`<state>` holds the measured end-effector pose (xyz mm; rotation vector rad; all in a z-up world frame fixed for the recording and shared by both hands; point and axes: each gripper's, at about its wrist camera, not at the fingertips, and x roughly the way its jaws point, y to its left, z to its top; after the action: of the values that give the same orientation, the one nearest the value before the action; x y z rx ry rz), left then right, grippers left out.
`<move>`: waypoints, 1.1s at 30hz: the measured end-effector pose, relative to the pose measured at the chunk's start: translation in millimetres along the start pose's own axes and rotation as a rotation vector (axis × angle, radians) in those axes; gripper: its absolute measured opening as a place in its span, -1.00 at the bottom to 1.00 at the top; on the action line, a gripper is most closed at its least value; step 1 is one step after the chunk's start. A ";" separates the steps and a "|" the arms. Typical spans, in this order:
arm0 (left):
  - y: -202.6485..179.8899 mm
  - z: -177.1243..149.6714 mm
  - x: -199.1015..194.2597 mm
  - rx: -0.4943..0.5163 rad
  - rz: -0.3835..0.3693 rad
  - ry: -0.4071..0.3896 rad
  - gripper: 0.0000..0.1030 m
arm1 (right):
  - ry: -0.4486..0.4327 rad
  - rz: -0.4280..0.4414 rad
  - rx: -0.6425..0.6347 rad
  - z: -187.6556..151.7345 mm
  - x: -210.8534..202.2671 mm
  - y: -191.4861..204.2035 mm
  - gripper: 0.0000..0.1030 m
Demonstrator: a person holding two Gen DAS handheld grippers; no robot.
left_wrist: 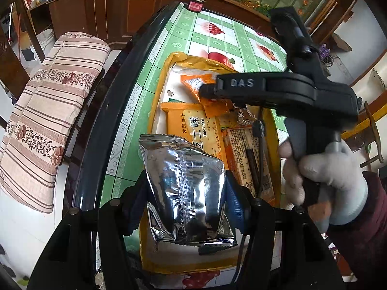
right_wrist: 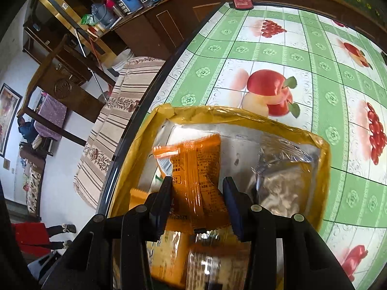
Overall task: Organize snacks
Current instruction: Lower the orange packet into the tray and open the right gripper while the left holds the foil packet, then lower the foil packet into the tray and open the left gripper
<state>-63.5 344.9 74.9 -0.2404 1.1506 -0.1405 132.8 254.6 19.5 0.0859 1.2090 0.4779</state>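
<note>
The table wears a glossy cloth of green and white squares printed with apples, grapes and cherries, and a dark rounded rim runs along its left edge. On it sits a shallow yellow box with a pale lining, holding the snacks: a large orange biscuit packet and, just beside it, a clear-wrapped cracker packet.

The left gripper has its jaws closed on a crinkled silver packet, held above the near end of the box. The right gripper, gripped by a white-gloved hand, pinches a small orange packet over the far part of the box, next to a silvery packet lying inside.

At the table's far edge stands a small red-labelled jar. Beyond it runs dark wooden panelling, with a shelf of bottles and containers to the left. A chair with a striped floral cushion stands beside the table on a white floor, and a white bucket sits behind it.
</note>
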 end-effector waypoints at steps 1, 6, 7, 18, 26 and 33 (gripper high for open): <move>0.3 -0.1 0.4 -0.002 0.001 0.001 0.13 | -0.001 0.008 -0.002 -0.1 0.5 1.5 -0.16; 0.9 2.5 2.0 -0.027 -0.001 0.003 0.15 | -0.018 0.021 0.016 -3.1 -12.0 -0.4 0.09; 0.9 2.8 2.9 -0.034 -0.008 0.005 0.18 | -0.026 0.020 0.018 -4.4 -16.4 -1.8 0.13; -26.7 -16.7 -7.1 -0.095 0.006 -0.010 0.33 | -0.094 0.049 0.005 -53.0 -76.3 -28.5 0.24; -77.1 -45.6 -21.5 -0.044 0.082 -0.049 0.33 | -0.084 0.049 -0.006 -119.1 -115.1 -61.5 0.25; -115.8 -72.5 -32.5 0.000 0.157 -0.087 0.33 | -0.087 0.044 0.001 -162.1 -143.5 -87.7 0.25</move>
<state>-141.4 232.2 105.8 -0.1537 1.0781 0.0087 -26.5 88.4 58.9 0.1331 1.1242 0.5065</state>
